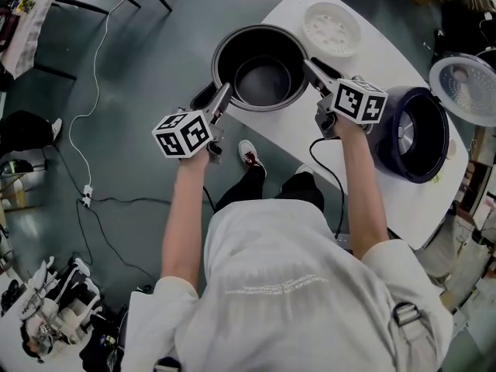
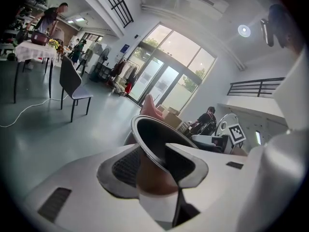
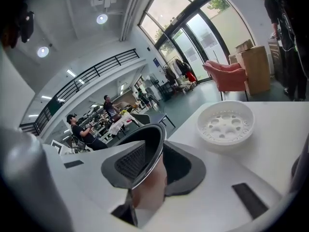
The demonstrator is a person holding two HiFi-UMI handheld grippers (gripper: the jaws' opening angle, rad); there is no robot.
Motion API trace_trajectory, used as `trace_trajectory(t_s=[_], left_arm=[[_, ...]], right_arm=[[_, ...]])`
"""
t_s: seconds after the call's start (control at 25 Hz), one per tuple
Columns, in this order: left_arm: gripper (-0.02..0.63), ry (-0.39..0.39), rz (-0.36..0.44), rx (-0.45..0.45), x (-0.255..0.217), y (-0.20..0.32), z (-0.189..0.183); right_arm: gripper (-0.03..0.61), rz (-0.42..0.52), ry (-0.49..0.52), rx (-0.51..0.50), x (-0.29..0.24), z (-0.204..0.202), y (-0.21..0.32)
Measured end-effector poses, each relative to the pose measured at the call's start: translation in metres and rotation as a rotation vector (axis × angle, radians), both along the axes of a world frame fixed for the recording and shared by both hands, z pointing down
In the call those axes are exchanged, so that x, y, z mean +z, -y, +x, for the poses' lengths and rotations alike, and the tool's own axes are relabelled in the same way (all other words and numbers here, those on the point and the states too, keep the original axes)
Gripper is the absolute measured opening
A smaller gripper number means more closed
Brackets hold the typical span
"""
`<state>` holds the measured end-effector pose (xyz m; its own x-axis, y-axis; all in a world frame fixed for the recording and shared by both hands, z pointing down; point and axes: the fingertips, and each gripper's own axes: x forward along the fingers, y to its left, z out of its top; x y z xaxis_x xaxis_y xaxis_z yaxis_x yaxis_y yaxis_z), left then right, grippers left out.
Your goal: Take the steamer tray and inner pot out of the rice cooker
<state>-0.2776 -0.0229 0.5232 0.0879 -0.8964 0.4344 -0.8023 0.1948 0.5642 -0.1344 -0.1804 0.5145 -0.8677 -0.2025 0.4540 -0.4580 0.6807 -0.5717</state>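
Gripping inner pot (image 1: 262, 72) rim: left gripper (image 1: 223, 97), right gripper (image 1: 311, 66) | upright, mouth up

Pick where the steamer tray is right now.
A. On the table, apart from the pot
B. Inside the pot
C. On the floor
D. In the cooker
A: the white tray lies on the table, clear of the pot and the open cooker.
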Motion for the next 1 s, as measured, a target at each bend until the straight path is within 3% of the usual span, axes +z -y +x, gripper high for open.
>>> trace_trajectory(t_s=[0.32,0.4,0.48,0.56,0.68,1.0], left_arm=[[0.167,0.014,-0.026,0.058,0.026,0.012,-0.018],[0.139,0.009,-0.031,0.058,0.026,0.019,-0.023],[0.130,-0.006,-0.029,0.063,0.028,0.024,-0.022],[0.130,-0.014,-0.024,0.077,0.031,0.030,-0.017],[0.129,-0.009,-0.028,0.085,0.032,0.040,-0.016],[0.129,-0.002,-0.051,0.085,0.033,0.071,-0.024]], right_arm=[[0.121,-0.044,0.001,0.079,0.035,-0.005,0.002],[0.117,-0.035,0.002,0.091,0.033,-0.008,0.008],[0.119,-0.015,-0.032,0.076,0.039,-0.011,0.008],[0.164,0.008,-0.089,0.056,0.050,-0.010,0.005],[0.133,0.031,-0.130,0.075,0.056,-0.006,0.010],[0.127,0.037,-0.177,0.134,0.059,-0.014,0.044]])
